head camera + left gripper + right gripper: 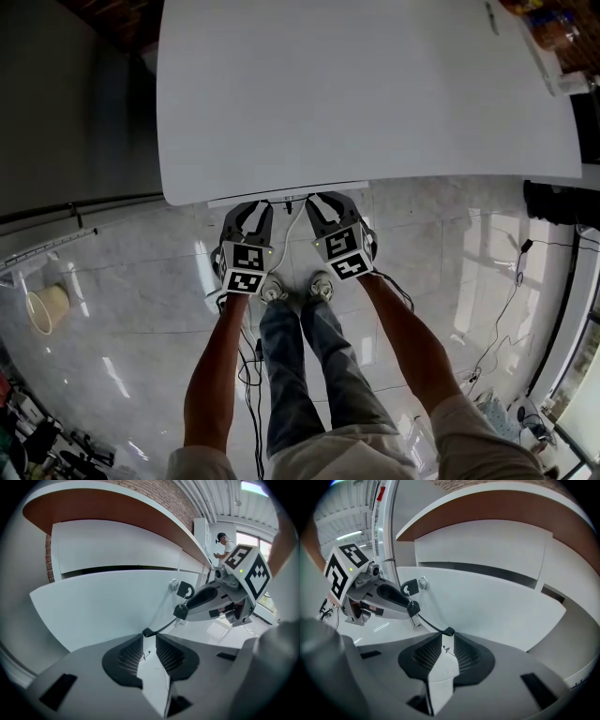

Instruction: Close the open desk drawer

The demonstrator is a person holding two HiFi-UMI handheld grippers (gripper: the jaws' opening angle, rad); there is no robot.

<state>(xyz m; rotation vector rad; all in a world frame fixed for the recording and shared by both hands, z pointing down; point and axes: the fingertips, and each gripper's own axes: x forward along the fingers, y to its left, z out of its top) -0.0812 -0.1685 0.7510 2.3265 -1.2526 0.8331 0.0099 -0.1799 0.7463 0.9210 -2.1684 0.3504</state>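
White everywhere on this one: the drawer [281, 194] has a smooth white front and sits under the front edge of the white counter [375, 94], about dead centre. From above only a thin strip of it pokes out past the edge, so I'd guess it's nearly home. The left gripper [249, 208] has its jaws a narrow gap apart with nothing in them. The right gripper [323, 202] is the same, slightly parted and empty. Both point at the front panel from close up, but I honestly can't tell if the tips are touching it. My guess on handling is a stiff flat panel on runners, light enough to slide with a plain push and no grabbing. The face looks slick though, so the tips could skate sideways. I'd press on the bare front with one gripper each side of the middle, so it goes in straight and doesn't jam crooked. Stay off the lock [423, 583] and the black-headed key [410, 588] sticking out of it, since that's what could snag or bend. As for the room, there's a glossy pale stone-look floor [141, 281] with loose cables [506, 309] trailing over it. A beige cup [47, 307] sits off to the left, there's a brick wall [173, 498] behind, and a person [224, 545] stands over by the window.
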